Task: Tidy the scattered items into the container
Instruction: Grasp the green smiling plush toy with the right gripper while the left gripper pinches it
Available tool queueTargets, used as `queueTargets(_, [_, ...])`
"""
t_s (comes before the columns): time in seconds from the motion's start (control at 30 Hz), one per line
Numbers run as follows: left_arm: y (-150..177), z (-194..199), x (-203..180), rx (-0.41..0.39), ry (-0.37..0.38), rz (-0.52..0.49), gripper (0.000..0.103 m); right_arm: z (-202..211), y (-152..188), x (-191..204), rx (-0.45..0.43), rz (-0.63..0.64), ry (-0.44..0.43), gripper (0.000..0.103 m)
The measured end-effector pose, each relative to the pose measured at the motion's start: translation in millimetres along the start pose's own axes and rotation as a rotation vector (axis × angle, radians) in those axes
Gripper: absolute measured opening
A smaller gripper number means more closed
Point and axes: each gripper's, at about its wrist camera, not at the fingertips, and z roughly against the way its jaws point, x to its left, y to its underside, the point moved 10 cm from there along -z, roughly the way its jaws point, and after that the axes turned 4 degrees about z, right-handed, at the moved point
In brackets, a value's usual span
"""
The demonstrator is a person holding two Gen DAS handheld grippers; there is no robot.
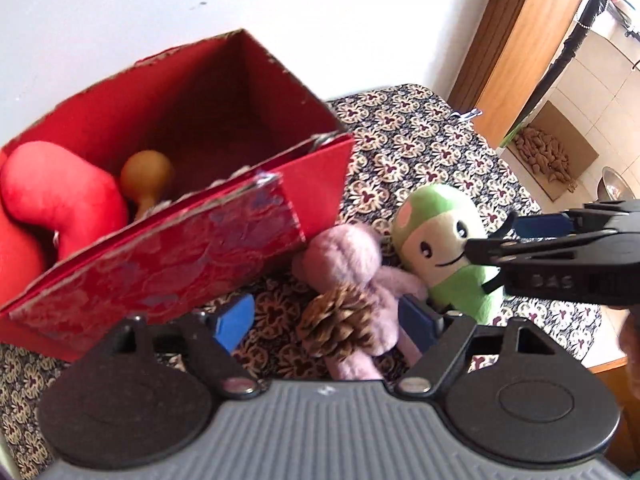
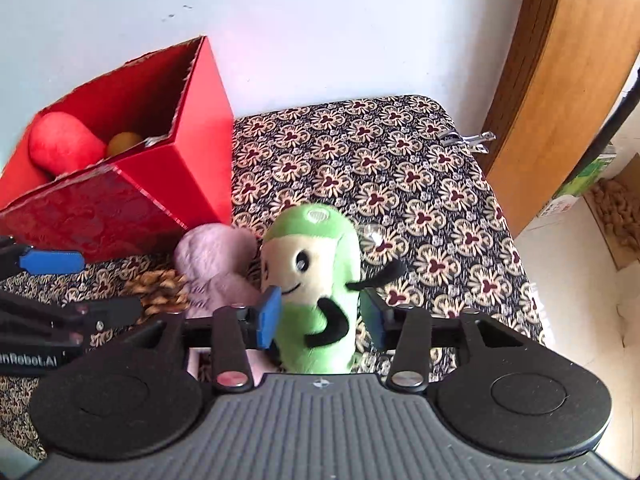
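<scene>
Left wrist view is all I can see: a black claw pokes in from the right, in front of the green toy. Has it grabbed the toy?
Observer: No. In the right wrist view the right claw is open, with its blue pads on either side of the green plush toy. There is a visible gap on one side.
Operator: Does the toy have arms?
Observer: Yes, thin black arms. One curls across its belly and the other sticks out sideways.
Operator: Is there anything on its head?
Observer: A small white emblem on top of the green cap.
</scene>
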Motion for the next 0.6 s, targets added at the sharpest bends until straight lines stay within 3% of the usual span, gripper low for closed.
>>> queueTargets(0.03, [-2.8,0.5,-4.2,-0.005,0.005,-0.002,0.081,-5.6,-2.3,-0.8,0.008,0.012,0.000,0.063])
queueTargets(0.23, [-5.5,-4.8,-18.4,-0.005,0.003,-0.025,0.081,-37.5,-13.7,-3.3,0.048,0.001,-0.062,0.066])
queueTargets(0.37, [-4.3,-10.2,-21.9,0.012,0.010,-0.007,0.081,-51.5,-16.6,1.5,0.076,-0.004,-0.123,0.076])
queueTargets(0.6, [-8.9,-10.3,-41.7,0.002,0.059,-0.017,0.072,-56.9,-17.4,7.7,0.091,0.011,-0.211,0.063])
